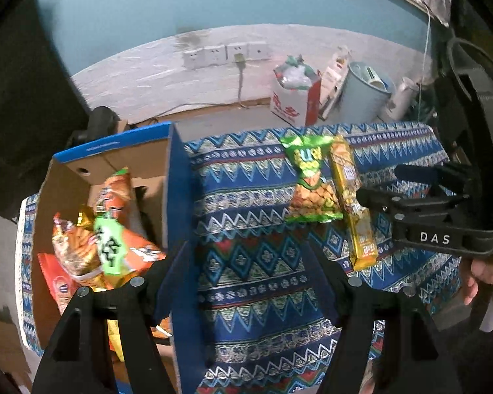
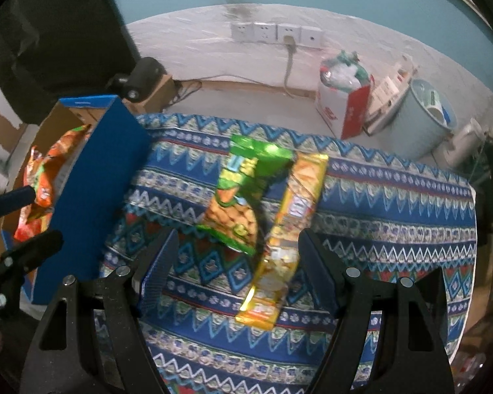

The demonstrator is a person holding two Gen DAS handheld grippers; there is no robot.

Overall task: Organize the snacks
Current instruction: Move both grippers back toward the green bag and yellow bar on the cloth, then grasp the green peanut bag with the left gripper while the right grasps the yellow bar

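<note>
A green snack bag [image 1: 312, 184] [image 2: 246, 193] and a long yellow snack bar [image 1: 351, 203] [image 2: 286, 229] lie side by side on the patterned cloth [image 1: 253, 282] [image 2: 394, 216]. My right gripper [image 2: 238, 243] [image 1: 387, 184] hangs open just above their near ends, and its pads touch neither one. A cardboard box with blue outer walls [image 1: 177, 197] [image 2: 92, 180] stands at the left. It holds orange packets [image 1: 115, 197] [image 2: 46, 170] and a small green packet [image 1: 110, 246]. My left gripper [image 1: 246, 256] [image 2: 29, 220] is open over the cloth beside the box's right wall, with nothing between its fingers.
Behind the table are wall sockets [image 1: 226, 52] with a plugged cable, a red-and-white bag [image 1: 295, 98], a pale blue bin [image 1: 364, 92] and a white jug [image 2: 466, 141]. A small black camera [image 2: 141, 75] sits behind the box. A person's hand [image 1: 486, 272] holds the right gripper.
</note>
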